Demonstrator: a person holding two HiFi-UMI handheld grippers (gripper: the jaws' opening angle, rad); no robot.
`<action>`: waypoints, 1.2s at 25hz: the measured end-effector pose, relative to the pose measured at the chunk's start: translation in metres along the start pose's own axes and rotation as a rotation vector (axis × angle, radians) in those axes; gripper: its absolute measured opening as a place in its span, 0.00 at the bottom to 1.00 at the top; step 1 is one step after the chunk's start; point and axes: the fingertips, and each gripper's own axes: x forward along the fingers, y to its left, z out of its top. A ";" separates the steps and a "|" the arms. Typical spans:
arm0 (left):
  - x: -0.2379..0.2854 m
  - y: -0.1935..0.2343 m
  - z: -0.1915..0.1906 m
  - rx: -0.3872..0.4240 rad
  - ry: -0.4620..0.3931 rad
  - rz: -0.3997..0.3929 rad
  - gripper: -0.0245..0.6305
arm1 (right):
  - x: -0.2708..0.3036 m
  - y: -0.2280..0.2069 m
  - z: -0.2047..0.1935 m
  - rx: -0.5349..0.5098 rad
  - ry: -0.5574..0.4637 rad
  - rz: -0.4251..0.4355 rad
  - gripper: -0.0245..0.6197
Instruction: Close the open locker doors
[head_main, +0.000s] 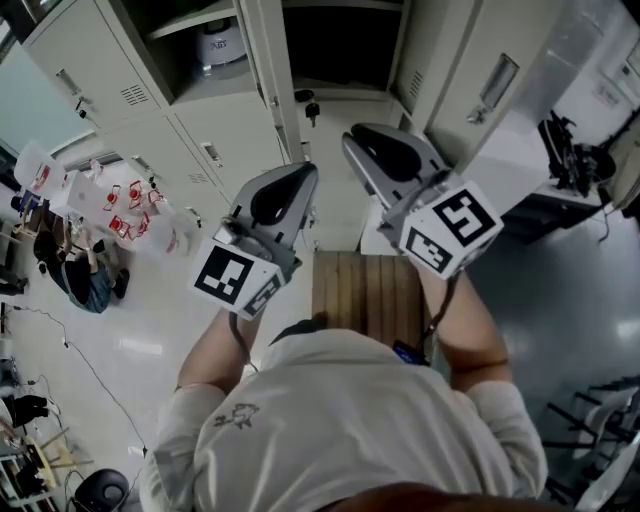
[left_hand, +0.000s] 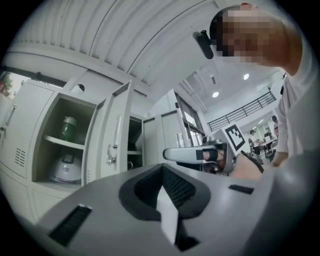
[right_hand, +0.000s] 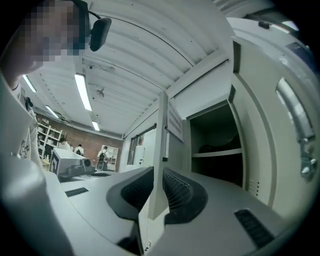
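A bank of pale grey lockers fills the top of the head view. The left locker's door (head_main: 85, 65) stands wide open on a shelf with a white appliance (head_main: 218, 42). Beside it is a dark open compartment (head_main: 340, 40), with a door (head_main: 475, 70) swung out on its right. A third door (head_main: 272, 80) stands edge-on between them, keys (head_main: 310, 106) hanging from it. My left gripper (head_main: 305, 172) is raised before the lockers, tips together, empty (left_hand: 162, 187). My right gripper (head_main: 350, 138) stands slightly open, and that edge-on door (right_hand: 162, 130) lines up with its gap (right_hand: 159, 172).
A wooden slatted surface (head_main: 365, 290) lies below, in front of the person. At the left, people (head_main: 80, 265) sit on the floor beside white packages (head_main: 120, 210). Dark equipment (head_main: 570, 155) stands at the right. A green bottle (left_hand: 68, 127) stands on the left locker's upper shelf.
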 end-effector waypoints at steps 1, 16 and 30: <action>-0.003 0.004 0.002 0.004 -0.001 0.015 0.04 | 0.005 0.002 0.000 0.003 0.003 0.018 0.10; -0.030 0.069 0.020 0.060 0.002 0.128 0.04 | 0.085 -0.004 0.041 0.060 0.033 0.261 0.24; -0.036 0.132 0.019 0.074 0.000 0.165 0.04 | 0.133 0.019 0.038 0.083 0.049 0.505 0.28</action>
